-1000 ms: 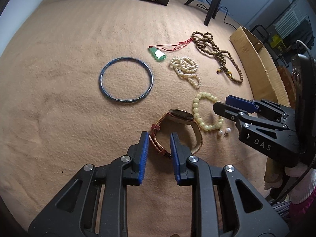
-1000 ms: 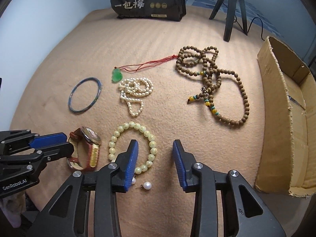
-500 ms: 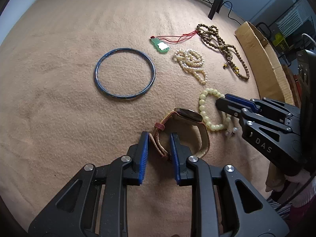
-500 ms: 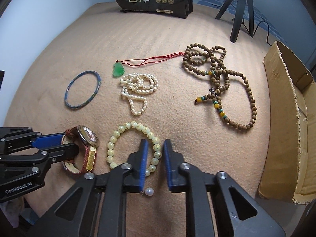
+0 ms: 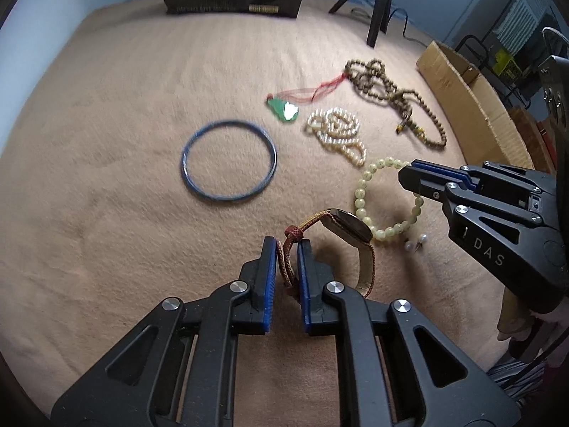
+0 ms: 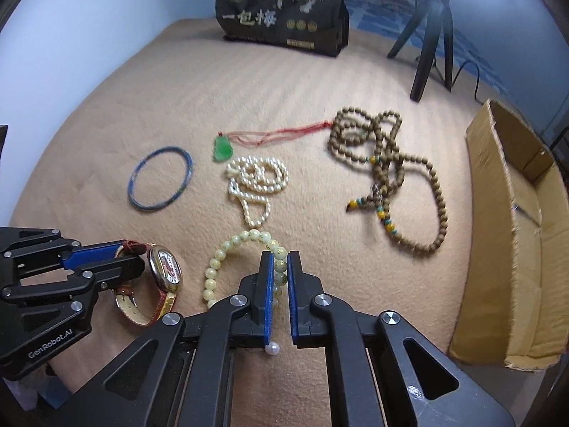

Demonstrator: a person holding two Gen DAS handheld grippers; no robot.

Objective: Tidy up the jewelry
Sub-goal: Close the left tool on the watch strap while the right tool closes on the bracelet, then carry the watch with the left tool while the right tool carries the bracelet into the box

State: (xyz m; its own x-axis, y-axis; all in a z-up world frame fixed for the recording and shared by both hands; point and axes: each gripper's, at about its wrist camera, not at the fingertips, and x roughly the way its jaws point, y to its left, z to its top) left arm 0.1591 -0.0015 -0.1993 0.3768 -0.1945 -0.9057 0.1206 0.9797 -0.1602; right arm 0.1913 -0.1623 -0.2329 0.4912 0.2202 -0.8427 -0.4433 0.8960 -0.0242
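My left gripper (image 5: 286, 245) is shut on the brown strap of a wristwatch (image 5: 346, 226), which stands tilted up off the tan cloth; the watch face also shows in the right wrist view (image 6: 165, 270). My right gripper (image 6: 280, 259) is shut on a pale green bead bracelet (image 6: 227, 249), also seen in the left wrist view (image 5: 362, 192). A blue bangle (image 5: 229, 160), a green pendant on red cord (image 5: 282, 106), a white pearl strand (image 6: 256, 178) and a long brown bead necklace (image 6: 391, 163) lie on the cloth beyond.
Pearl earrings (image 5: 414, 245) lie by the bracelet; one pearl (image 6: 273, 348) sits under my right fingers. An open cardboard box (image 6: 515, 213) stands at the right. A black printed bag (image 6: 284, 10) and a tripod (image 6: 430, 42) stand at the back.
Both grippers closed: the left on the watch strap, lifting the watch off the cloth, and the right on the green bead bracelet. Both views have pulled up and back slightly.
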